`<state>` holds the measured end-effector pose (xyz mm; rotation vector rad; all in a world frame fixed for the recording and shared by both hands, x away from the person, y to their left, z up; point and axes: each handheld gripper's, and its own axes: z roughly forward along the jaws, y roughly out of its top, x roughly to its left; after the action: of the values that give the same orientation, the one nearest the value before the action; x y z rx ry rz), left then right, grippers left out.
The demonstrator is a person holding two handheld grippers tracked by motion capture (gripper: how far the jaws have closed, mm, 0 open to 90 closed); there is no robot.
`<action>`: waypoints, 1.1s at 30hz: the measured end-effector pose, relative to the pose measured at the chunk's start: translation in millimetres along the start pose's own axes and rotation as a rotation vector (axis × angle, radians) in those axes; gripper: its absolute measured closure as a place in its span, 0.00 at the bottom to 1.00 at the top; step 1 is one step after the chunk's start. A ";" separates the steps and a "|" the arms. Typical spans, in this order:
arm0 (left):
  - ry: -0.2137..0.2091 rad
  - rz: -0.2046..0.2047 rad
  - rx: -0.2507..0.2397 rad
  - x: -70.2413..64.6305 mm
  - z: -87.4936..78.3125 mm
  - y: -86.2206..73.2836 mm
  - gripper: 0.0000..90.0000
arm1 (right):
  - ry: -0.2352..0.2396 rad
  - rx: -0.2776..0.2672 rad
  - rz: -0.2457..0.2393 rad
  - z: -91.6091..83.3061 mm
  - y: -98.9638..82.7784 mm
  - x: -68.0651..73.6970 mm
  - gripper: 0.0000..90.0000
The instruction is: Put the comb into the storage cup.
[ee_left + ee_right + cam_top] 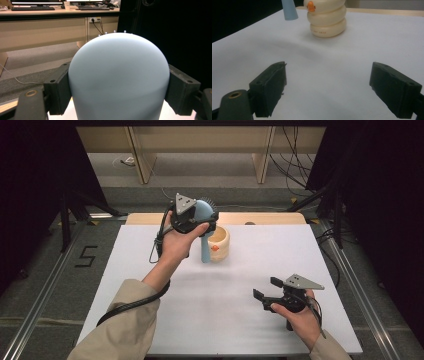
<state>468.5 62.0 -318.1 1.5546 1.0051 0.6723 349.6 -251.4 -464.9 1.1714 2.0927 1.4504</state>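
A light blue hairbrush hangs above the back of the white table, its bristled head up and its handle pointing down. My left gripper is shut on the brush's rounded head, one black pad on each side. The handle tip hangs just left of a cream ribbed cup with an orange mark; I cannot tell whether they touch. Near the front right, my right gripper is open just above the table, its jaws wide apart with nothing between them.
Wooden desks stand beyond the table, with cables on the floor. Black stands and drapes flank both sides. A floor mark shaped like a 5 lies left of the table.
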 end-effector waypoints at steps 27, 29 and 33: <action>0.012 0.006 -0.034 3.8 6.2 8.7 0.22 | 0.000 -0.005 0.011 -4.0 -2.4 -0.8 0.17; 0.014 0.006 -0.037 4.2 6.2 9.8 0.22 | -0.001 -0.007 0.013 -4.0 -2.4 -0.9 0.17; 0.015 0.004 -0.042 5.1 6.8 10.9 0.22 | 0.000 -0.005 0.011 -4.0 -2.6 -1.0 0.17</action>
<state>479.3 62.9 -309.5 1.5168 0.9936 0.7050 346.4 -255.0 -465.7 1.1826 2.0842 1.4599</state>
